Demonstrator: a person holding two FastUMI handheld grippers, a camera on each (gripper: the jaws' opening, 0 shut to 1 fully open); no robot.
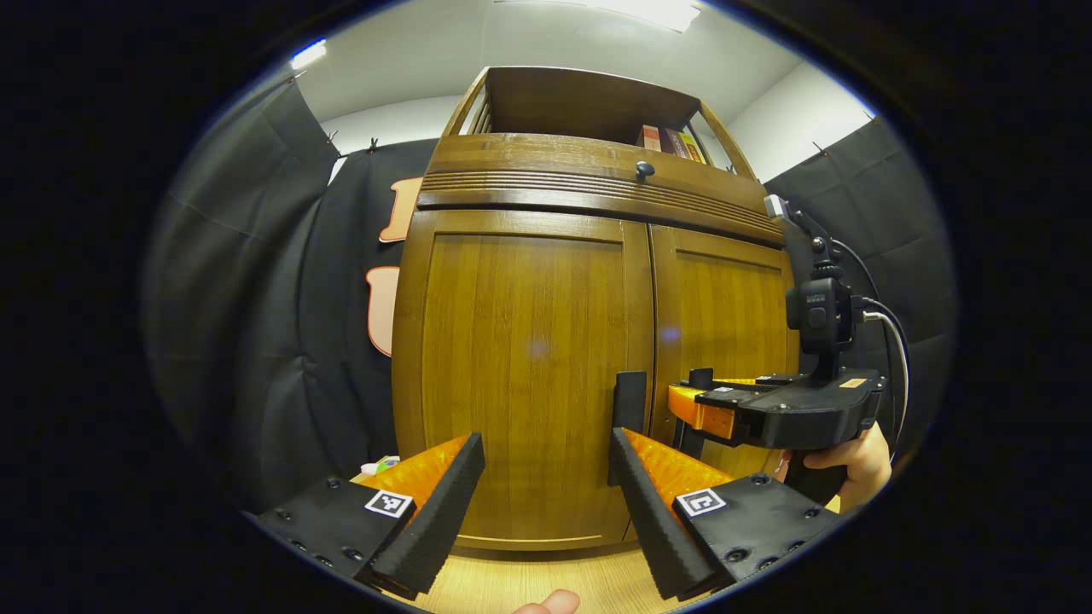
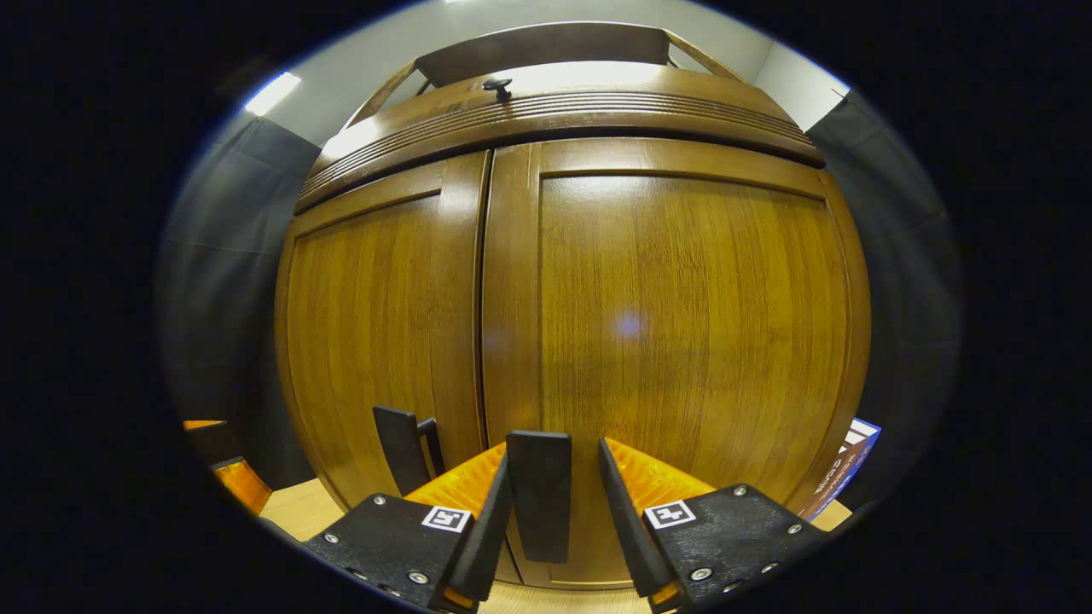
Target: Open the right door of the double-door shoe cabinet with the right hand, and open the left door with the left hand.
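Note:
The wooden shoe cabinet [image 1: 520, 341] faces me with both doors shut. My left gripper [image 1: 546, 448] is open in front of the left door [image 1: 520, 358]. That door's black upright handle [image 1: 630, 408] stands just above its right fingertip, not between the fingers. My right gripper [image 1: 693, 408], held by a hand [image 1: 853, 465], reaches the right door [image 1: 725, 333]. In the right gripper view, the right gripper [image 2: 554, 456] is open around the right door's handle [image 2: 539, 499]. The left finger is close against the handle and a small gap shows on the right. The left door's handle [image 2: 401, 460] is beside it.
A drawer front with a small dark knob [image 1: 644, 169] runs above the doors. Books [image 1: 670, 141] stand on the open shelf on top. A blue box [image 2: 840, 469] sits right of the cabinet, on the light wooden surface [image 1: 529, 580]. Black cloth walls close both sides.

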